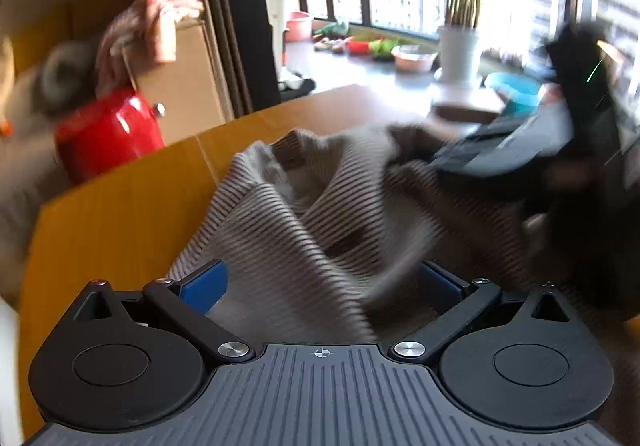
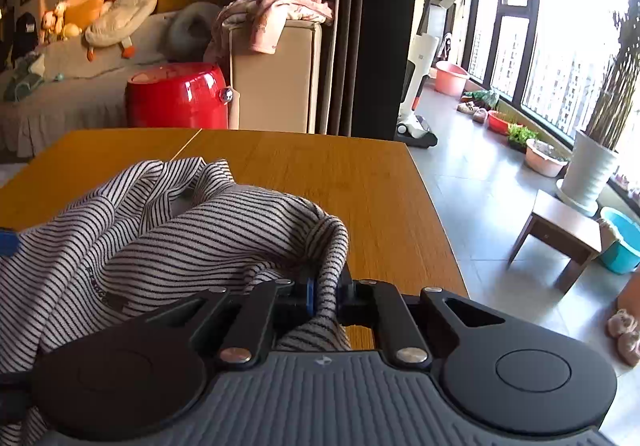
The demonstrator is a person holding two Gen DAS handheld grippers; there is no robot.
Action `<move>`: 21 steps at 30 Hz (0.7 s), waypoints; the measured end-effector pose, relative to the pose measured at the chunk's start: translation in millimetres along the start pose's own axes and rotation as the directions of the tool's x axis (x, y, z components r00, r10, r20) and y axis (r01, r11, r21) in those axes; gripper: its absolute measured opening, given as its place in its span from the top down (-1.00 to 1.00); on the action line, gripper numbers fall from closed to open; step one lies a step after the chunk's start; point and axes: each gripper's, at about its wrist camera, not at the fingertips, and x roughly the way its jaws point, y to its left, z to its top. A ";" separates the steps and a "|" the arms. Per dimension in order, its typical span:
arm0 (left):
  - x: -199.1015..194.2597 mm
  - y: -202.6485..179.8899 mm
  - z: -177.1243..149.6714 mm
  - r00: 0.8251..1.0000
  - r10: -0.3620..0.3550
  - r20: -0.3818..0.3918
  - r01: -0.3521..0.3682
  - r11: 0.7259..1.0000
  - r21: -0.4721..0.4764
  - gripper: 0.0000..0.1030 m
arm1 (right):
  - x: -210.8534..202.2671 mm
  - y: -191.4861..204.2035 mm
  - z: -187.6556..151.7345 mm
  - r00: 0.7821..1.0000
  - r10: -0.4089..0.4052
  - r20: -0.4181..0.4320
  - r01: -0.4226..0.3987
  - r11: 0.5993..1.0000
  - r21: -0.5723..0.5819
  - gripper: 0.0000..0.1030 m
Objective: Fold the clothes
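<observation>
1. Left tool: blue-padded fingers spread wide. The striped garment lies bunched between and over them; the right-hand pad is partly hidden by cloth. Nothing is pinched.
2. Right tool: fingers pressed close together on a fold of the striped garment. The cloth passes between the blue pads and hangs down behind them toward the tool body.
3. Garment: white with thin dark stripes, crumpled in loose folds on the wooden surface. In the right wrist view it occupies the near left part of the surface; the far and right parts show bare wood. A small dark label with lettering sits on the cloth, too small to read.
4. Left wrist view is motion-blurred. The right tool shows as a dark grey shape at the upper right, touching the far end of the garment.
5. A blue pad of the left tool shows at the left edge of the right wrist view, against the cloth.
6. Surroundings: red barrel-shaped container beyond the surface's far edge, beside a beige box draped with pink clothing. Sofa with a white plush duck at far left.
7. To the right: tiled floor, small dark stool, blue basin, white planter near the windows.
</observation>
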 end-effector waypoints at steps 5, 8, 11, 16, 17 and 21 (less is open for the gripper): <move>19.1 44.6 2.6 0.996 0.081 -0.031 -0.081 0.997 -0.015 -0.66 | -1.0 -4.1 0.7 0.999 0.031 0.006 -0.031 0.999 0.007 0.82; 21.4 77.1 4.5 0.977 0.214 -0.009 -0.214 0.977 0.002 -0.63 | 0.2 -1.6 2.8 0.999 0.033 0.003 -0.033 0.999 0.002 0.82; 22.4 121.2 7.2 0.924 0.381 -0.009 -0.381 0.923 -0.054 -0.58 | 0.9 -2.4 3.3 0.999 0.035 0.000 -0.035 0.999 0.009 0.77; 8.1 140.0 13.6 0.933 0.361 0.002 -0.358 0.925 -0.128 -0.64 | 3.5 3.5 5.1 1.000 0.023 -0.010 -0.023 1.000 -0.017 0.73; 5.2 136.6 16.4 0.939 0.345 0.019 -0.339 0.931 -0.133 -0.63 | 4.0 4.0 5.6 1.000 0.022 -0.010 -0.022 1.000 -0.021 0.73; 2.7 128.4 29.1 0.972 0.221 0.077 -0.203 0.960 -0.191 -0.80 | 4.6 6.4 15.4 1.000 0.001 0.025 0.001 0.997 -0.079 0.72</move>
